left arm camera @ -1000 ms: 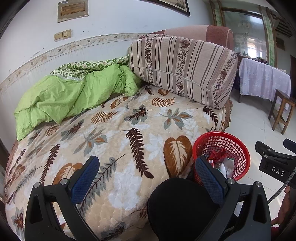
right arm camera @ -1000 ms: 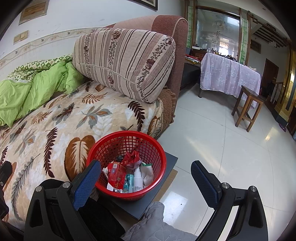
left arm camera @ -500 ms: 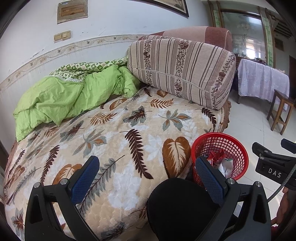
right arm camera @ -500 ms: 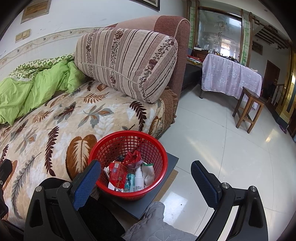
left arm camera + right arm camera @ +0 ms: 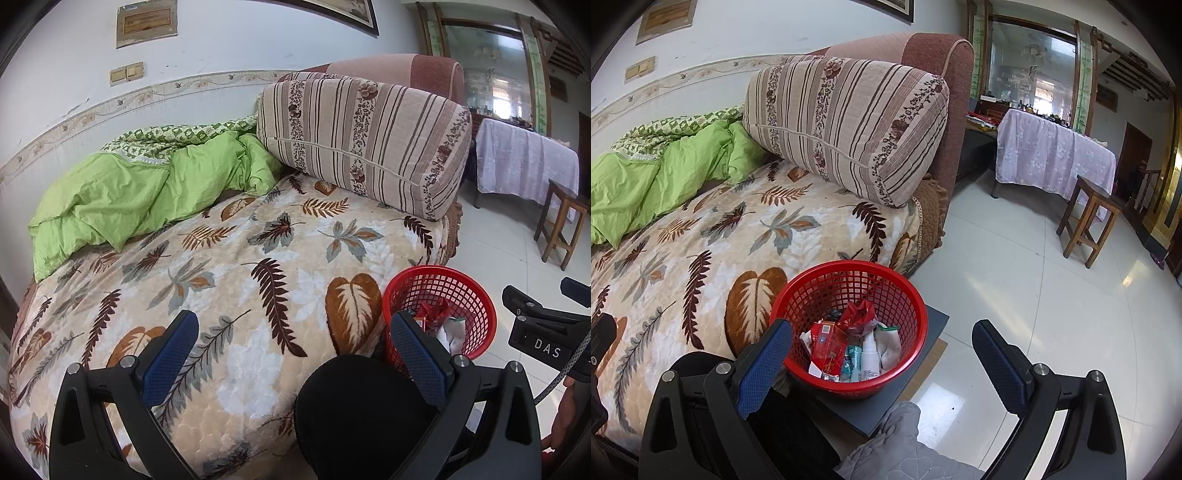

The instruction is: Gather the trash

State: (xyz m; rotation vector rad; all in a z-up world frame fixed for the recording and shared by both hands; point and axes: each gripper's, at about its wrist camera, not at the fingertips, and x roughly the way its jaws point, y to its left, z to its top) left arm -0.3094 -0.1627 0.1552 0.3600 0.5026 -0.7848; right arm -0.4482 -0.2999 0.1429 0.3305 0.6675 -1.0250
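The red mesh basket (image 5: 849, 325) sits on a dark grey board (image 5: 923, 350) just beside the sofa bed, and it already holds the collected trash: a red carton (image 5: 827, 345), a crumpled red wrapper (image 5: 858, 315), a white spray bottle (image 5: 870, 354), a teal packet (image 5: 851, 360) and some white wadding (image 5: 890, 343). The task looks close to done. Nothing on the leaf-print blanket (image 5: 229, 280) or on the pale tiled floor (image 5: 1015, 288) reads as loose litter, though the fisheye edges and the folds of the green quilt (image 5: 147, 192) could hide a small piece.

Both tongs are empty. The left gripper (image 5: 291, 354) hangs with its 2 blue-padded fingers spread wide over the blanket's near edge, nothing between them. The right gripper (image 5: 882, 363) is likewise spread wide, its left finger overlapping the basket's near rim in the view and its right finger over the floor.

Around the work area, a striped bolster cushion (image 5: 846, 125) leans against the brown sofa arm (image 5: 934, 92). Farther off stand a table under a lilac cloth (image 5: 1056, 155) and a wooden stool (image 5: 1089, 218), well apart from the basket. A black rounded shape (image 5: 362, 417) fills the low foreground of the left view, likely the person's knee, and a grey quilted cloth (image 5: 905, 446) lies below the right tongs; both crowd the near approach to the basket.
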